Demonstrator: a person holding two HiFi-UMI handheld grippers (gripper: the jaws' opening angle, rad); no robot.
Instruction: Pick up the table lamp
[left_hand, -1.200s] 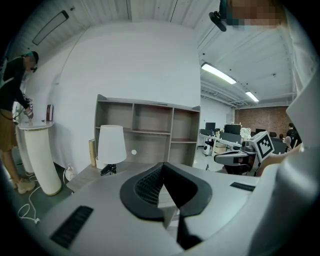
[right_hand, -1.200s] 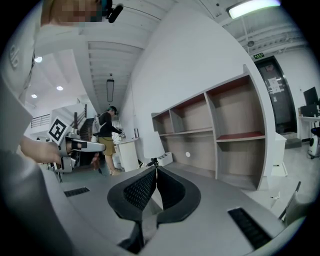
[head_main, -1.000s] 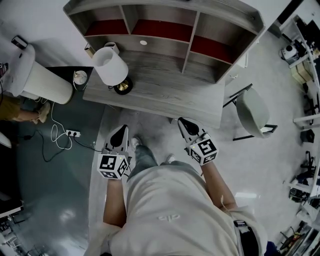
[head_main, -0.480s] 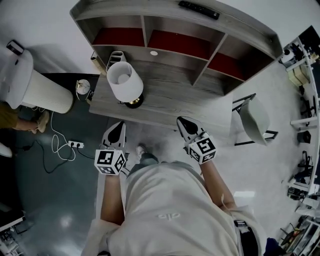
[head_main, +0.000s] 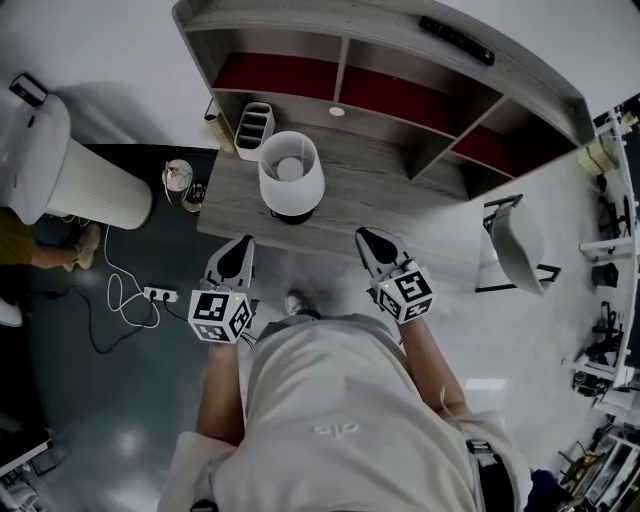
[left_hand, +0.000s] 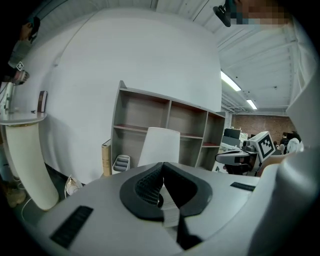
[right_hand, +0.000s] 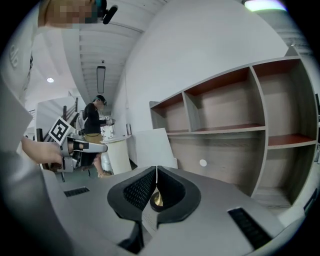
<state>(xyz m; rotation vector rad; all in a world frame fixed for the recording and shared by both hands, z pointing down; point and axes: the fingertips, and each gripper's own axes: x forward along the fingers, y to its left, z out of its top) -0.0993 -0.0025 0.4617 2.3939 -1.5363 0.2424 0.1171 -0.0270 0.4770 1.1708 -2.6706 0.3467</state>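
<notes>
Desk (head_main: 400, 212) got closer, they've walked up; table lamp (head_main: 290, 175) sits near its front edge just ahead of left gripper (head_main: 240, 250) and right gripper (head_main: 366, 242), both closed and empty, no grab yet

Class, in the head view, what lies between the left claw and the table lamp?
Only bare wooden desk top; nothing stands between the left claw and the table lamp, as the head view shows.

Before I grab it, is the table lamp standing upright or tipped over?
Upright. The head view looks down into the open shade of the table lamp, with its base under it on the desk.
</notes>
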